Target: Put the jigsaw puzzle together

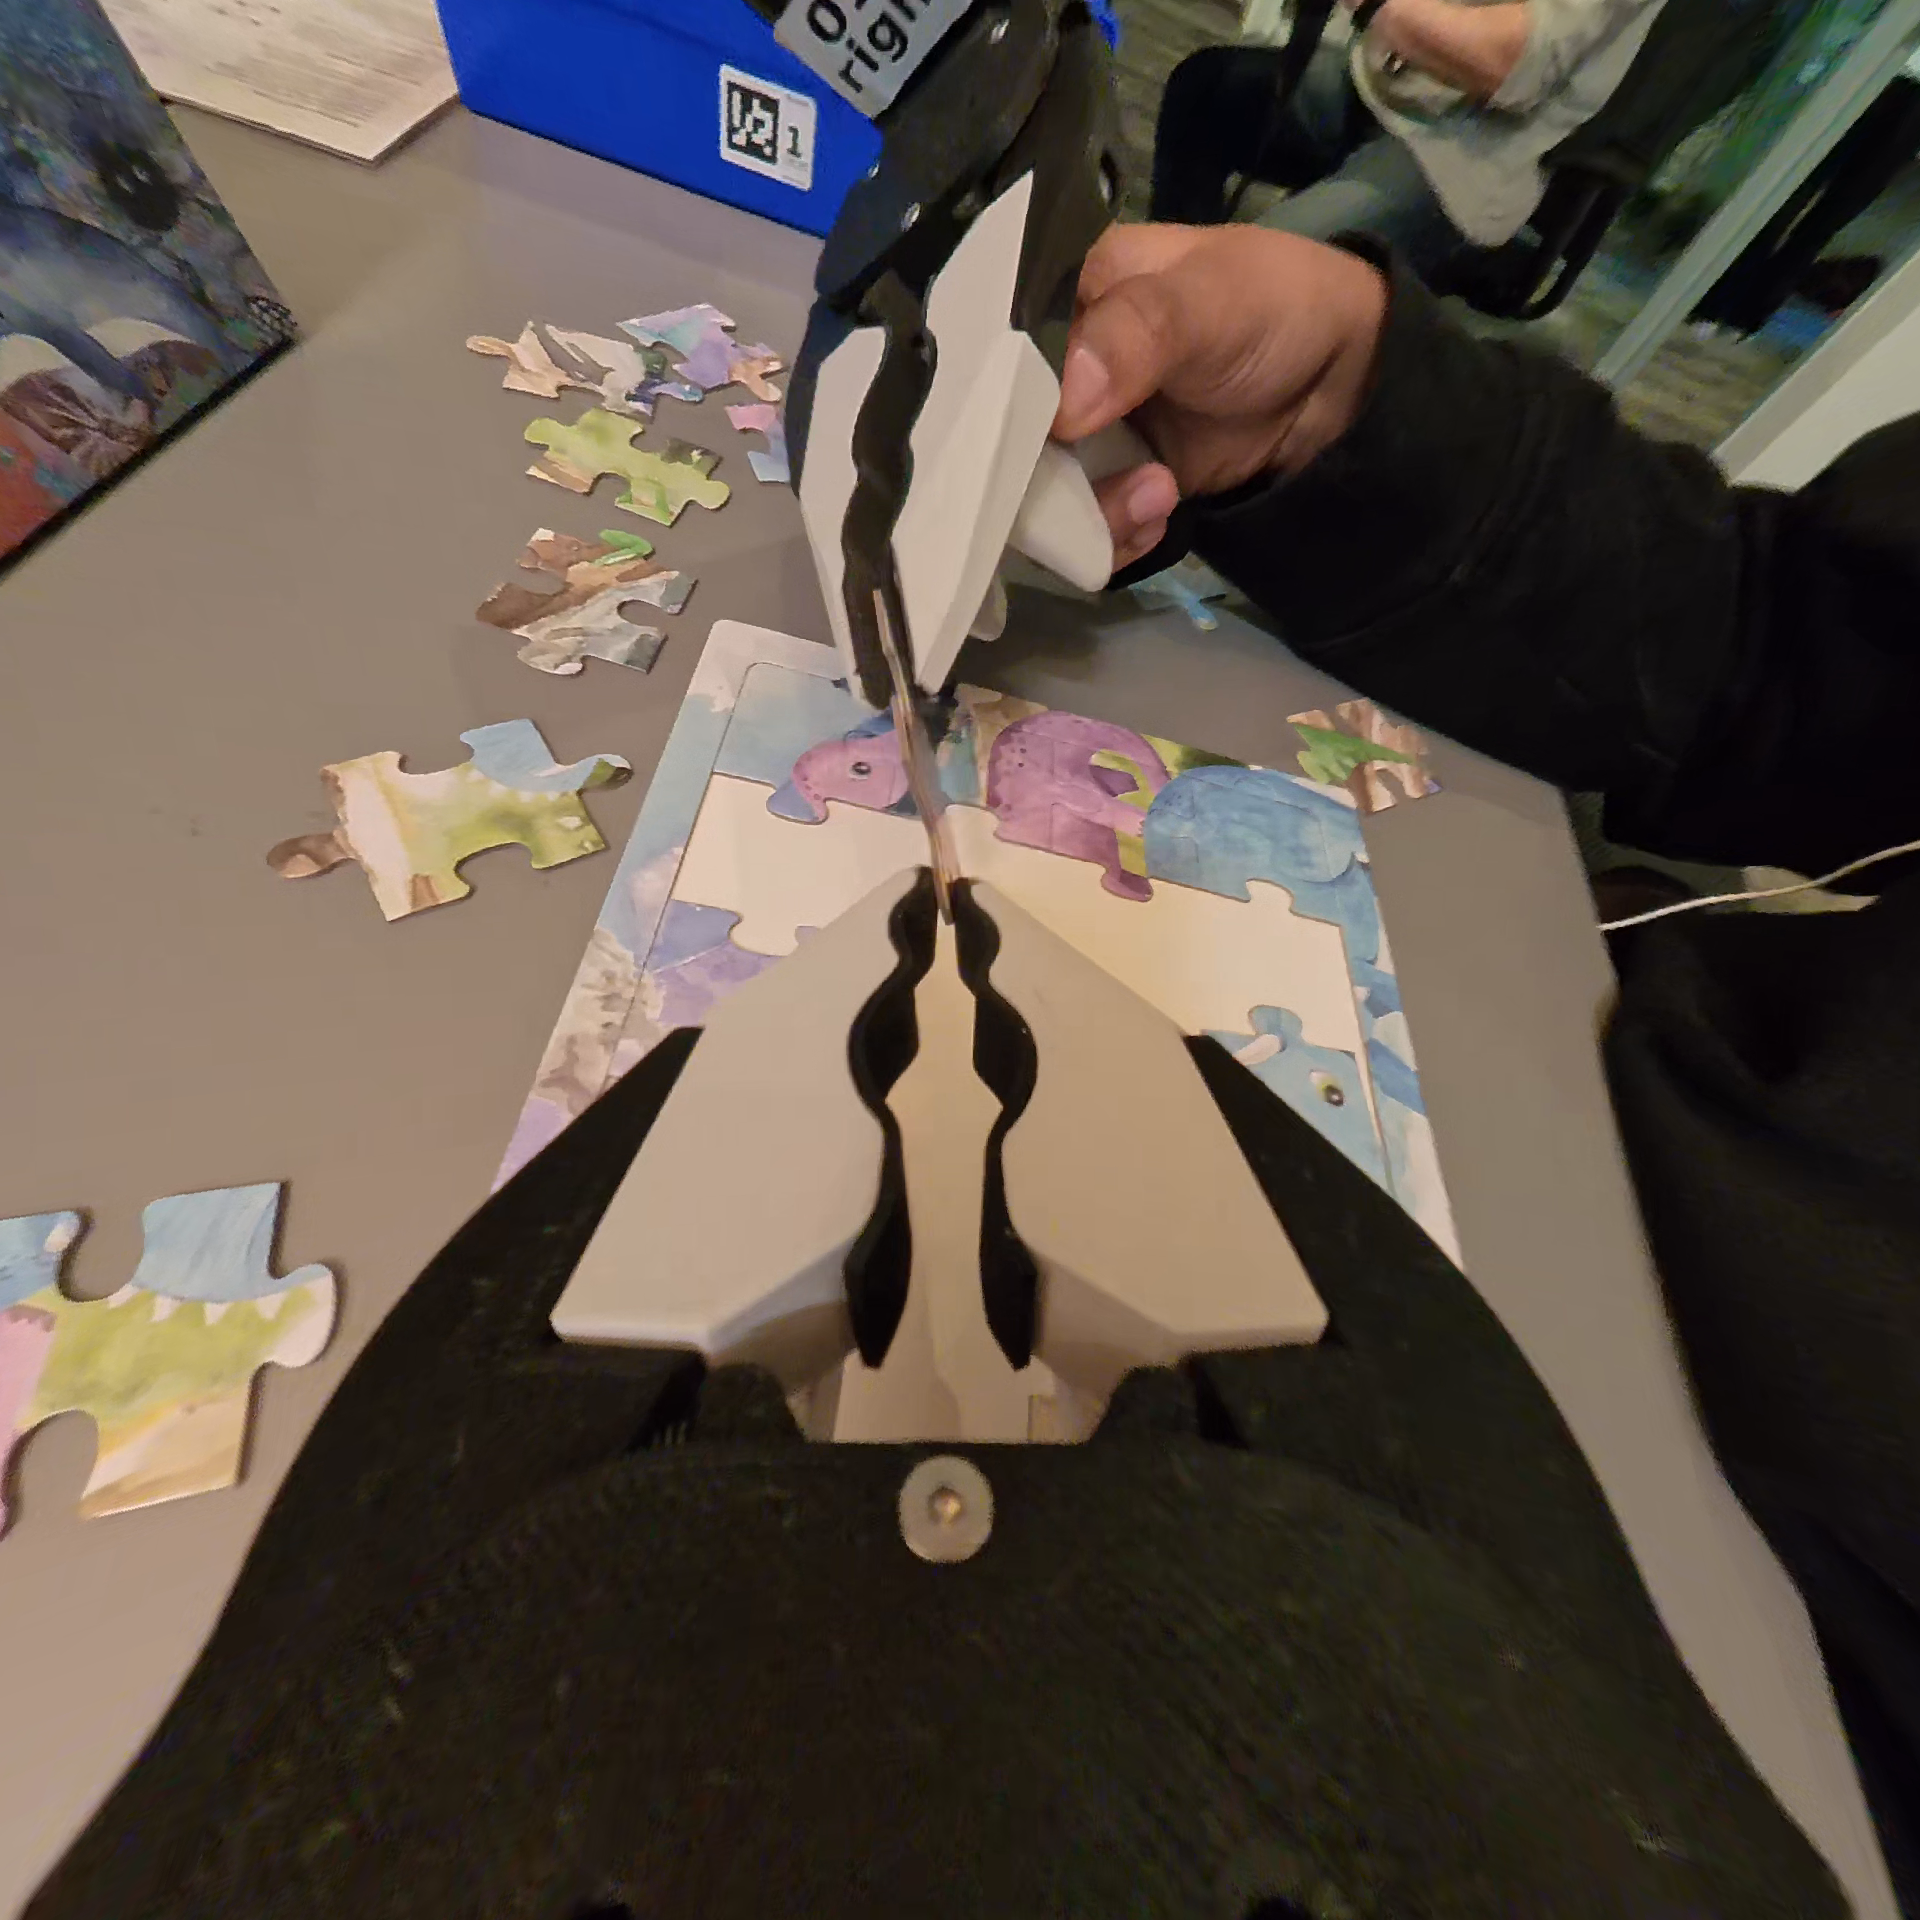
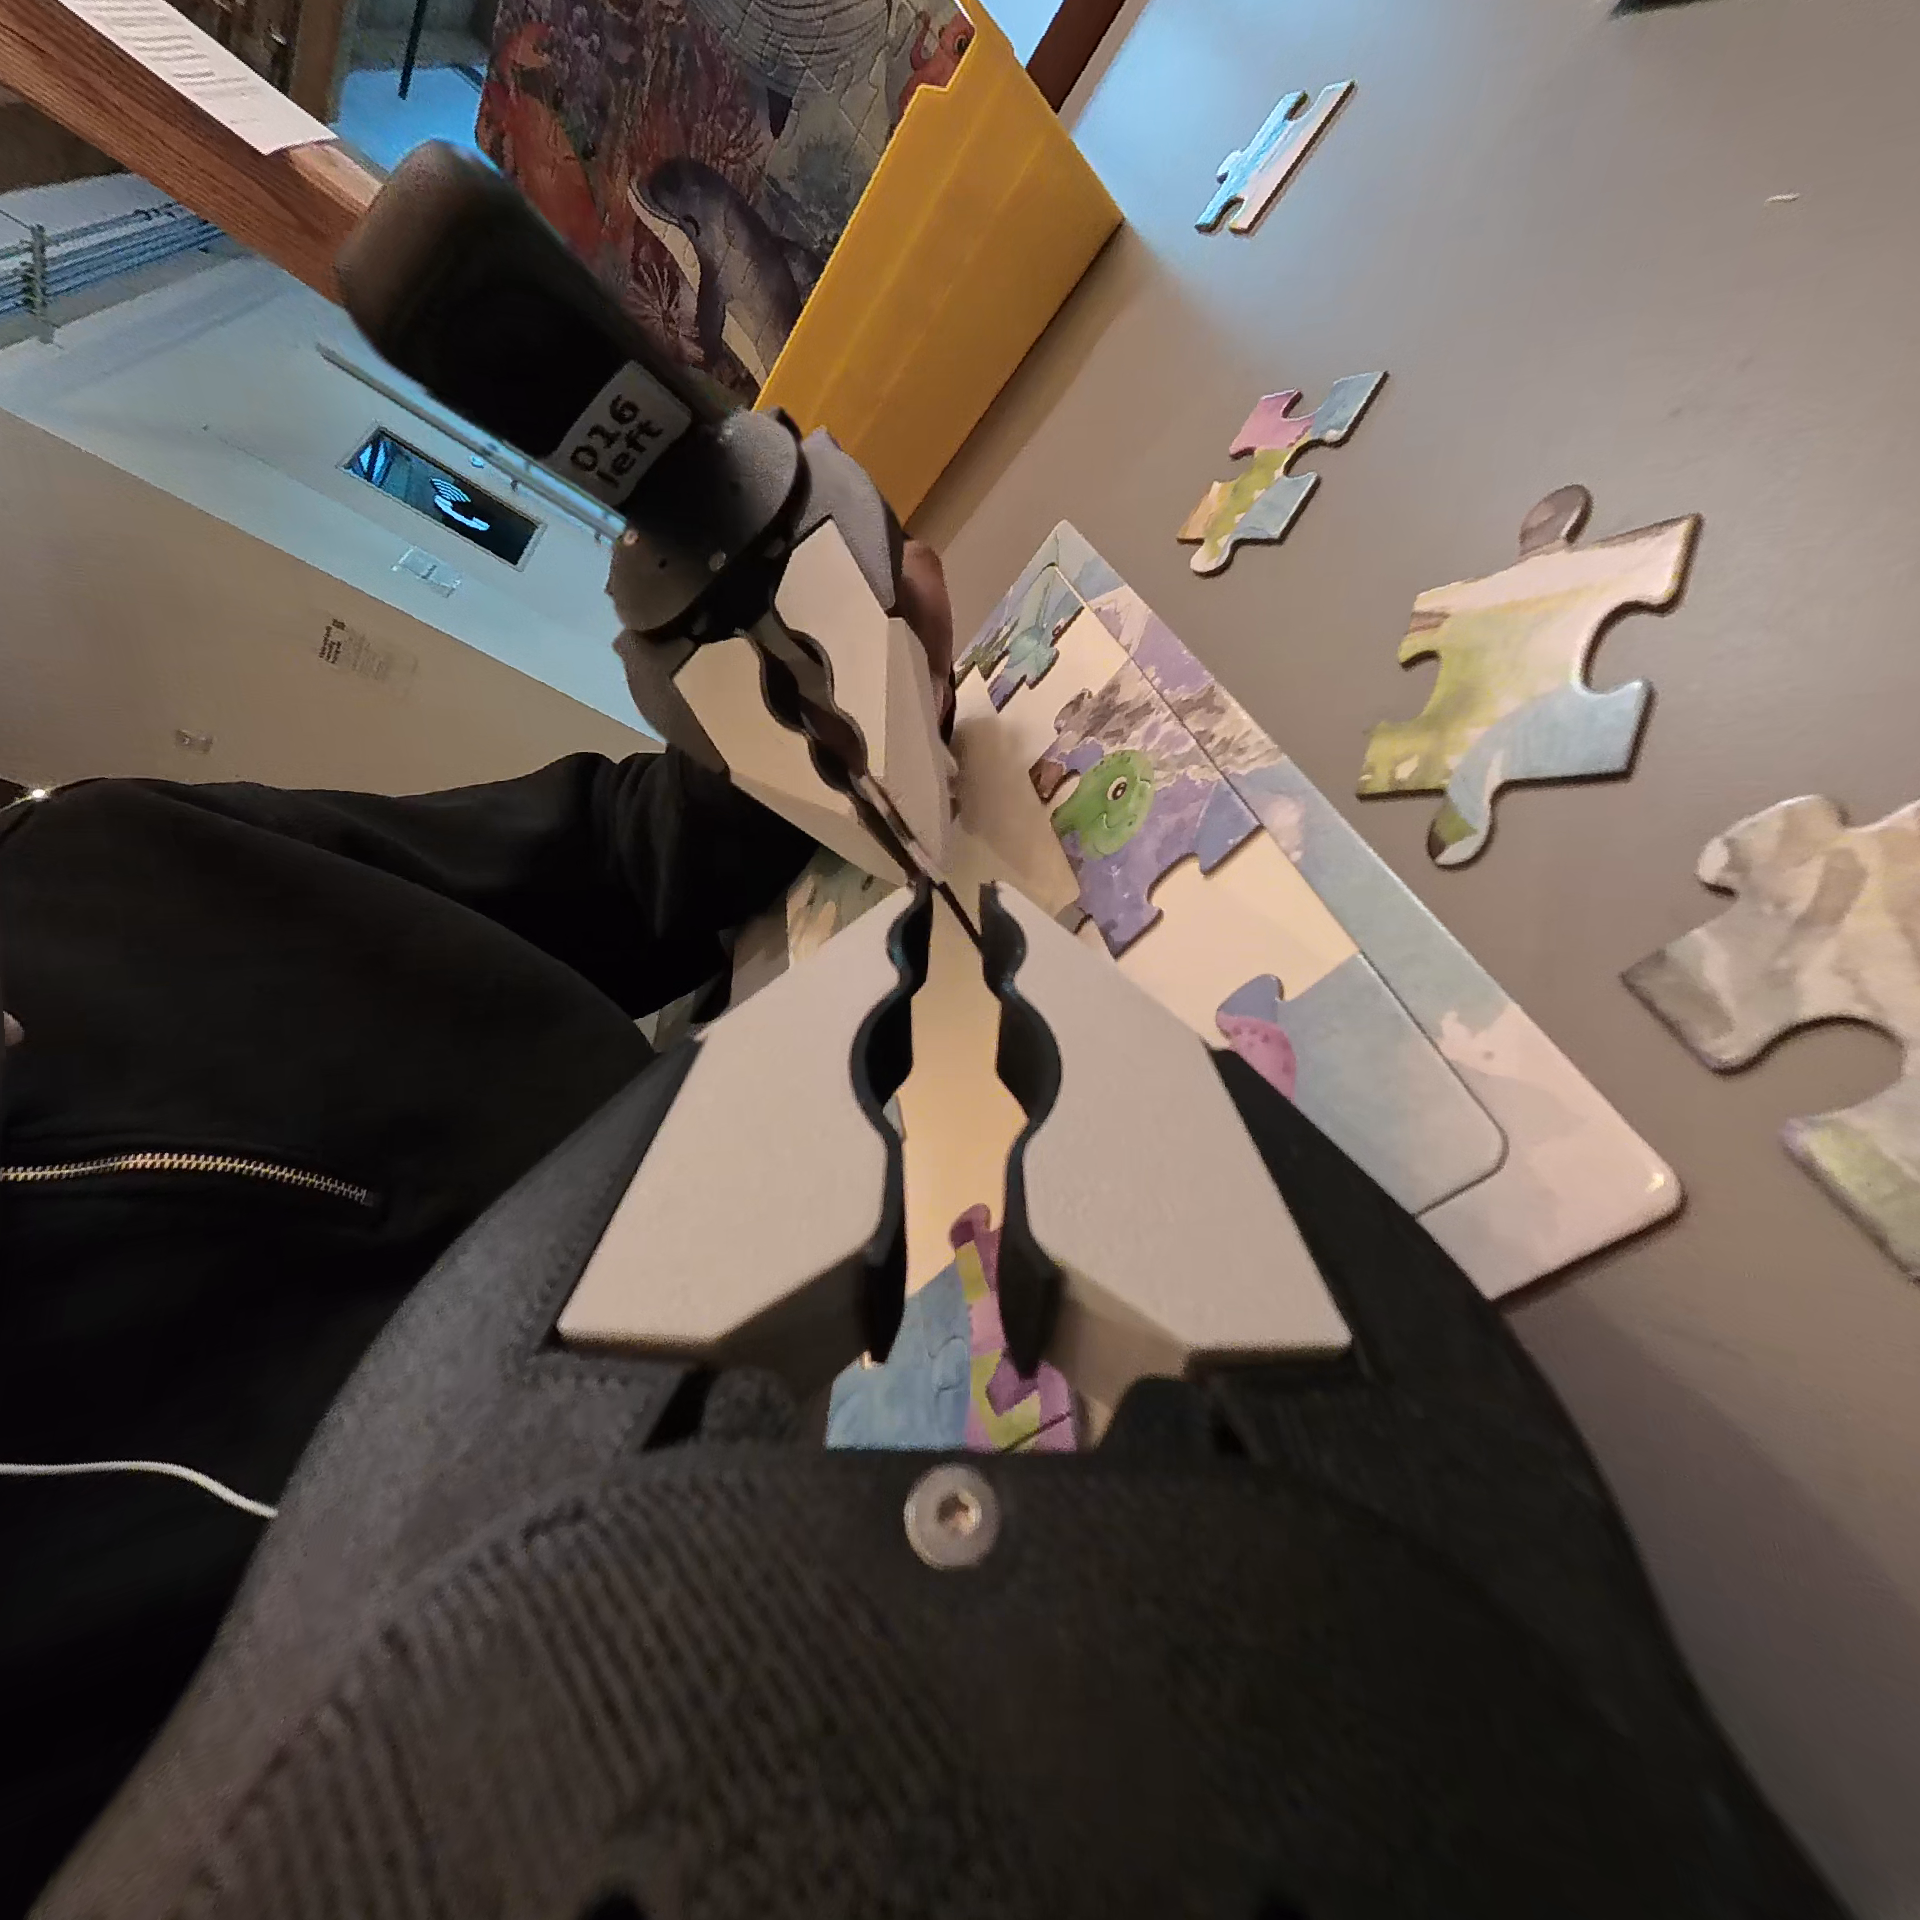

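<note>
Both claws pinch one puzzle piece (image 1: 928, 790) edge-on, centre frame, above puzzle tray (image 1: 727, 649): left claw (image 1: 940, 902) and right claw (image 1: 902, 694) clamped narrow, likely handing over or reorienting. Loose pieces (image 1: 447, 821) wait on worktop (image 1: 312, 520), left.

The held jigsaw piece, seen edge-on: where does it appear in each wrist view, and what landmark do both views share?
Left wrist view: thin edge-on jigsaw piece at centre, bridging left tongs and right tongs.
Right wrist view: a dark sliver at centre, where both tongs meet.
Shared landmark: pale cardboard puzzle tray.
</note>
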Available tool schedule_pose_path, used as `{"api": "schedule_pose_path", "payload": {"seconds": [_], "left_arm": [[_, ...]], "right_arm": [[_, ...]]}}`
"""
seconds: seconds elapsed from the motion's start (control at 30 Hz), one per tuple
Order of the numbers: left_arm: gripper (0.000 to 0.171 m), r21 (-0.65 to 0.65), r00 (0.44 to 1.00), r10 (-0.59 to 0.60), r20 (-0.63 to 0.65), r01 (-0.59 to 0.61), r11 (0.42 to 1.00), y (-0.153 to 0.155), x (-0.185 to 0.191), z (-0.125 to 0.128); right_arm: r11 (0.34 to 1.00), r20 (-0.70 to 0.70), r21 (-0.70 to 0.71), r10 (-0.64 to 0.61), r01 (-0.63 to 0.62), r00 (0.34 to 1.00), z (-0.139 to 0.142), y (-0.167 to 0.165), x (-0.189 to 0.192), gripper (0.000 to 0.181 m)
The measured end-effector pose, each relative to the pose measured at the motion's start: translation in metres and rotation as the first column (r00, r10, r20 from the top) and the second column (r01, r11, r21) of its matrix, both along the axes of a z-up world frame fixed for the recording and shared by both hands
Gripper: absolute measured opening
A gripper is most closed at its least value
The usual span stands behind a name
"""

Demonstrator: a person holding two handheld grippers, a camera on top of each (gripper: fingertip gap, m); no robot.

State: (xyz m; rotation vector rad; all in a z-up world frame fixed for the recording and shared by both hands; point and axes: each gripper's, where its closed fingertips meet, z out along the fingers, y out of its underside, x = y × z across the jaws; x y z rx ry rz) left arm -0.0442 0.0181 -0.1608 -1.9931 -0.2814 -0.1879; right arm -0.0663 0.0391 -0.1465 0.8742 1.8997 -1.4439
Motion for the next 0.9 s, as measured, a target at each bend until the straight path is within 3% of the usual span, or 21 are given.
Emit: {"api": "schedule_pose_path", "payload": {"seconds": [0.5, 0.9], "left_arm": [[0.000, 0.206, 0.944, -0.016, 0.331, -0.056, 0.977, -0.009, -0.010, 0.022], [0.000, 0.195, 0.933, 0.005, 0.361, -0.080, 0.978, -0.010, -0.014, 0.018]], "right_arm": [[0.998, -0.042, -0.053, -0.040, 0.038, 0.998, 0.014, 0.005, -0.007, 0.005], [0.990, -0.120, -0.075, -0.124, 0.116, 0.985, 0.026, 0.015, -0.020, 0.005]]}}
